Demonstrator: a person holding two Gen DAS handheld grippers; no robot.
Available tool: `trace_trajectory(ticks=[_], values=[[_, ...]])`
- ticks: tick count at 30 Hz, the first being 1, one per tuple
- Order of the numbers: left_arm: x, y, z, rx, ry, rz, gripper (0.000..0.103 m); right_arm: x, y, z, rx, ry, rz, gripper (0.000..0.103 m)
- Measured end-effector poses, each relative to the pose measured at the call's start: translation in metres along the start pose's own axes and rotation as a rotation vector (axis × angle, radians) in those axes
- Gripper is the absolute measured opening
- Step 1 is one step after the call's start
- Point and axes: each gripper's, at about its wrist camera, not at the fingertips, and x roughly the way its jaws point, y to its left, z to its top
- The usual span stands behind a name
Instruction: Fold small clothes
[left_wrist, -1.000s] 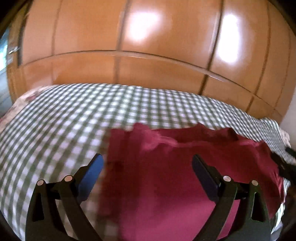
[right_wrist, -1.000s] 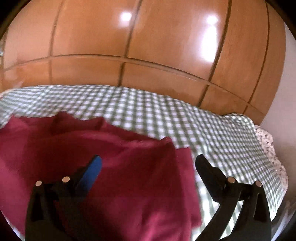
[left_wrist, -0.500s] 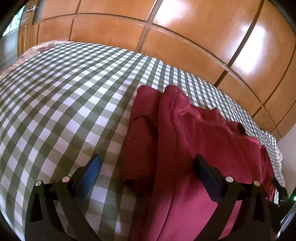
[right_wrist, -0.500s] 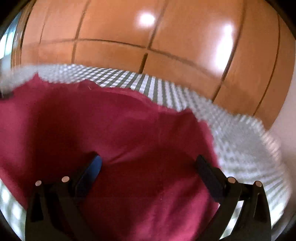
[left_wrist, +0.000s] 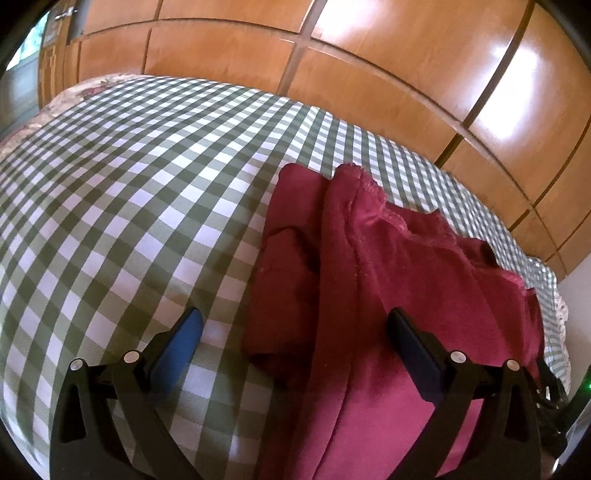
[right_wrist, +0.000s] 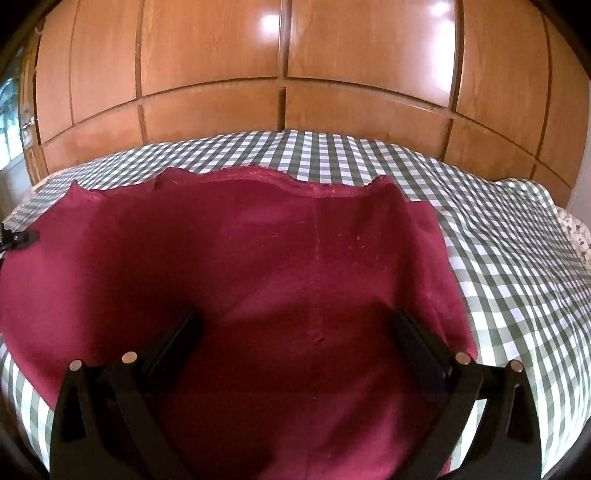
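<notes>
A dark red garment (left_wrist: 388, 295) lies on a green-and-white checked bed cover (left_wrist: 129, 192). In the left wrist view its left edge is folded in layers, with a small flap beside a thicker fold. My left gripper (left_wrist: 291, 332) is open and empty, just above that left edge. In the right wrist view the garment (right_wrist: 258, 266) is spread wide and fairly flat, with a wavy far hem. My right gripper (right_wrist: 295, 332) is open and empty, low over the garment's middle. The other gripper's tip (right_wrist: 16, 238) shows at the garment's left edge.
Glossy wooden wardrobe doors (right_wrist: 295, 74) stand right behind the bed. The checked cover (right_wrist: 498, 240) stretches out to the right of the garment, with a floral edge (right_wrist: 576, 229) at the far right. A window (left_wrist: 26, 48) shows at far left.
Both views have steadied after fast motion. My left gripper has swung to the garment's left folded edge. My right gripper has moved from the garment's right edge over its middle. Both stayed open.
</notes>
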Motion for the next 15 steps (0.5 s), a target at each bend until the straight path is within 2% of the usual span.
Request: trace_trajectory(ticks=[6,12,15], values=[[-0.009,0.006,0.000,-0.019,-0.022,0.028,0.099,-0.015,-0.011,0.005,0.103,-0.054,-0.069,0.101],[-0.009,0.007,-0.007,-0.033,-0.016,0.037,0.099,-0.002,0.003,0.001,-0.002,-0.014,-0.163,0.101],[-0.009,0.003,-0.012,-0.022,-0.015,0.029,0.099,-0.001,0.000,0.000,0.012,-0.007,-0.149,0.101]])
